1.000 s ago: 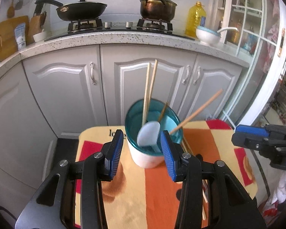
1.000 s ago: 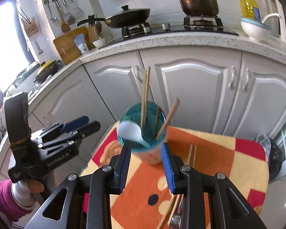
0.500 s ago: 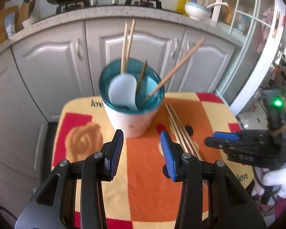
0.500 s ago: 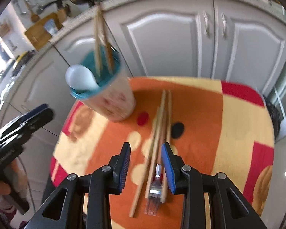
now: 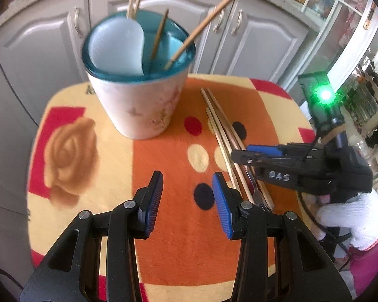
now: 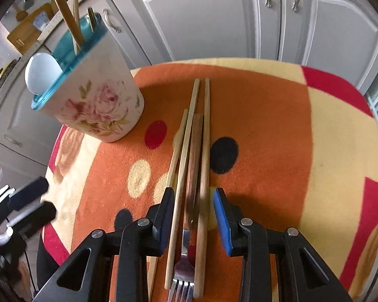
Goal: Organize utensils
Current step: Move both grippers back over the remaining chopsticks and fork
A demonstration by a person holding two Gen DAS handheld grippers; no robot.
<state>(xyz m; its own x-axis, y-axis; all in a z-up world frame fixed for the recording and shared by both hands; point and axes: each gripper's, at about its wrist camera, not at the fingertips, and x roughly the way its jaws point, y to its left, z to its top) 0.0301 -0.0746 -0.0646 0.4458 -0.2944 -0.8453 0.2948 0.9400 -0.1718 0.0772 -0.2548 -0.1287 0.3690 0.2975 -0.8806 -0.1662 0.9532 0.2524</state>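
A white floral cup with a teal rim [image 5: 138, 103] stands at the far left of the small table; it also shows in the right wrist view [image 6: 98, 105]. It holds a white spoon [image 5: 118, 47] and several chopsticks [image 5: 204, 22]. Three loose chopsticks [image 6: 186, 151] and a metal fork [image 6: 186, 259] lie side by side on the cloth; they also show in the left wrist view [image 5: 224, 130]. My right gripper [image 6: 194, 211] is open, low over them, jaws on either side of the bundle. My left gripper [image 5: 186, 198] is open and empty above the cloth.
The table wears an orange, yellow and red cloth [image 5: 168, 226] with dots. Grey kitchen cabinet doors [image 6: 214, 17] stand close behind the table. The table edges drop off on all sides.
Both grippers have come down and closer to the table. The right gripper has moved from the cup to straddle the chopsticks and fork. The left has tilted down toward the cloth.
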